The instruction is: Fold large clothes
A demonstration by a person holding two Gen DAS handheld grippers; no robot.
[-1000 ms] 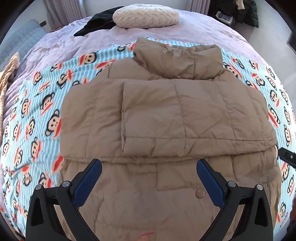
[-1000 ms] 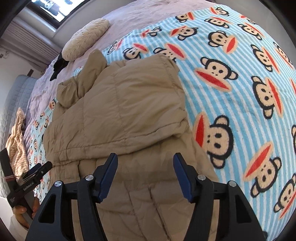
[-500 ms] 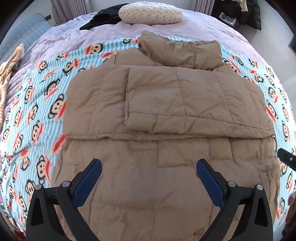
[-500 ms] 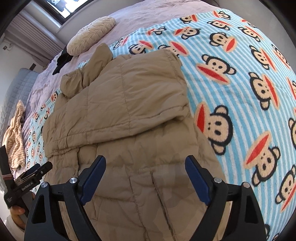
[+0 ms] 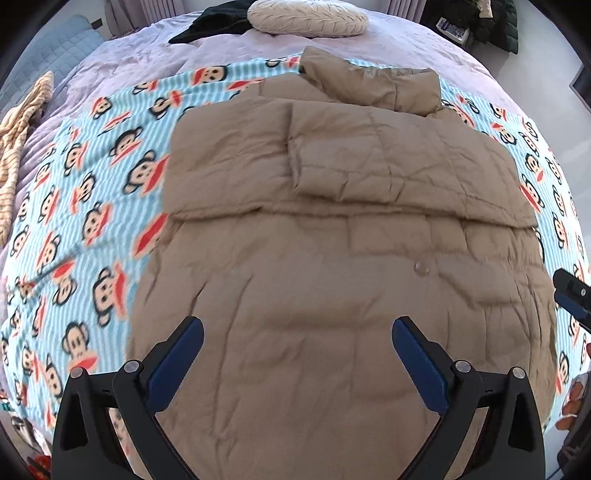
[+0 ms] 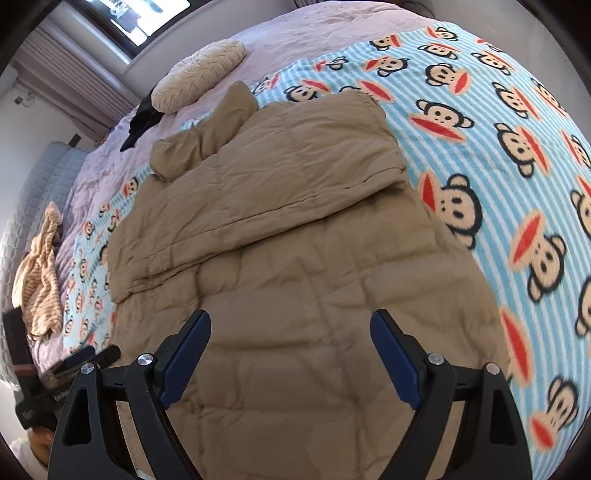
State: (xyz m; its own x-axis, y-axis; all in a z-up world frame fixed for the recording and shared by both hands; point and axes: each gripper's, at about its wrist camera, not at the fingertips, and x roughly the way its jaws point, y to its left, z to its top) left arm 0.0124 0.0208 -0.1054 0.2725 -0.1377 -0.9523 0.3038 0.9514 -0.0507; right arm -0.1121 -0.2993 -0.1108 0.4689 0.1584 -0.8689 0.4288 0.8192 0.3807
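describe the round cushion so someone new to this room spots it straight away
Start at the bed's lilac bedspread, beyond the monkey-print blanket that the tan puffer jacket lies on. The round cushion sits at its far end, past the jacket's collar. It is cream with a pleated texture, beside a dark garment.

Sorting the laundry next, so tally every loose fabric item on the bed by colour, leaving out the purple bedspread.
Tan: 1, the puffer jacket
Blue striped with monkey print: 1, the blanket
Cream: 1, the round cushion
Black: 1, the dark garment beside the cushion
Beige striped: 1, the crumpled cloth at the bed's edge
Total: 5
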